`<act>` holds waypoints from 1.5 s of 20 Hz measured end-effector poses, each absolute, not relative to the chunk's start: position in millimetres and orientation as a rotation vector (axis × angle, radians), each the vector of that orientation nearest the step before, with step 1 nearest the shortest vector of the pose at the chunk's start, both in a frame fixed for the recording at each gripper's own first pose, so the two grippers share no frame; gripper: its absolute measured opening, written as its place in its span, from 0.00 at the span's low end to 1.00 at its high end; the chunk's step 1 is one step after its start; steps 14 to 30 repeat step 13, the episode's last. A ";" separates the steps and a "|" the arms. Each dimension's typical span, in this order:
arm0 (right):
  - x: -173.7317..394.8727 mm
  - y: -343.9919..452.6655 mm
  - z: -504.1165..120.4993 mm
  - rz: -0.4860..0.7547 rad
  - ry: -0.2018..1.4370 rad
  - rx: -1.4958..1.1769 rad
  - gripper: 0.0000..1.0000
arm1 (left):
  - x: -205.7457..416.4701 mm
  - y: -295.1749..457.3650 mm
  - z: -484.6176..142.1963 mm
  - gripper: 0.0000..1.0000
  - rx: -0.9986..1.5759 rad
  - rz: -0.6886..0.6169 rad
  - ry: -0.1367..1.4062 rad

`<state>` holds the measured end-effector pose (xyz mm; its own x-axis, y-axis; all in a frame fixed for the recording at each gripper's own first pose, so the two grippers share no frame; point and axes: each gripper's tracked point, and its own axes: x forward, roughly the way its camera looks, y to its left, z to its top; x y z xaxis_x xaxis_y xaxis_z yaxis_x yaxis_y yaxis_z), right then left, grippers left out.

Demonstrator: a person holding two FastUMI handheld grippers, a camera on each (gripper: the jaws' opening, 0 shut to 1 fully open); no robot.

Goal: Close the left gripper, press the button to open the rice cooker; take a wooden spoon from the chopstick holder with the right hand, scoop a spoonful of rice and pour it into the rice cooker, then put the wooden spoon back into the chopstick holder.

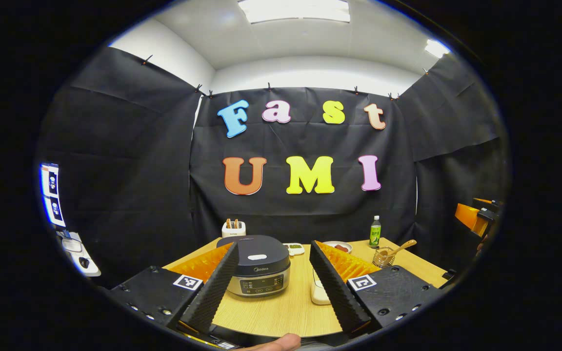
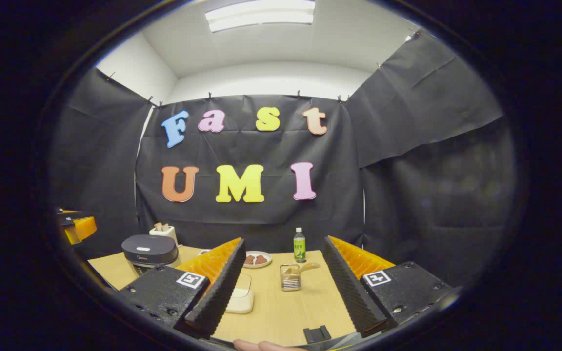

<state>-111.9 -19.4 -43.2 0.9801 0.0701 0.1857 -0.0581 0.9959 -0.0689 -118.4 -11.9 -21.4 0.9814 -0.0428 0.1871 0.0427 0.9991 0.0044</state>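
Observation:
The dark rice cooker (image 1: pixel 259 265) stands on the wooden table (image 1: pixel 286 312) with its lid down and a white button (image 1: pixel 257 257) on top. My left gripper (image 1: pixel 273 244) is open, well short of the cooker, which sits between its fingers' lines. A wire chopstick holder (image 2: pixel 291 277) holds a wooden spoon (image 2: pixel 306 266) that leans right; both also appear at the right as holder (image 1: pixel 383 257) and spoon (image 1: pixel 403 246). A pale rice container (image 2: pixel 239 295) lies left of the holder. My right gripper (image 2: pixel 283 241) is open and empty, back from the holder.
A green bottle (image 2: pixel 299 243) and a small plate with food (image 2: pixel 256 259) stand at the table's back. A white box (image 1: pixel 233 228) sits behind the cooker (image 2: pixel 149 251). A small black clip (image 2: pixel 317 334) lies at the near edge. The other gripper (image 2: pixel 76 226) shows at far left.

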 end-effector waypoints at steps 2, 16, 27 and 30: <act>-110.1 -27.6 -42.4 0.042 -0.188 -0.066 1.00 | -123.3 -16.9 -13.5 0.93 0.014 -0.061 -0.210; -124.8 -22.7 -27.4 0.052 -0.230 -0.069 1.00 | -131.7 -25.7 -6.3 0.93 -0.009 -0.073 -0.250; -124.8 -22.7 -27.4 0.052 -0.230 -0.069 1.00 | -131.7 -25.7 -6.3 0.93 -0.009 -0.073 -0.250; -124.8 -22.7 -27.4 0.052 -0.230 -0.069 1.00 | -131.7 -25.7 -6.3 0.93 -0.009 -0.073 -0.250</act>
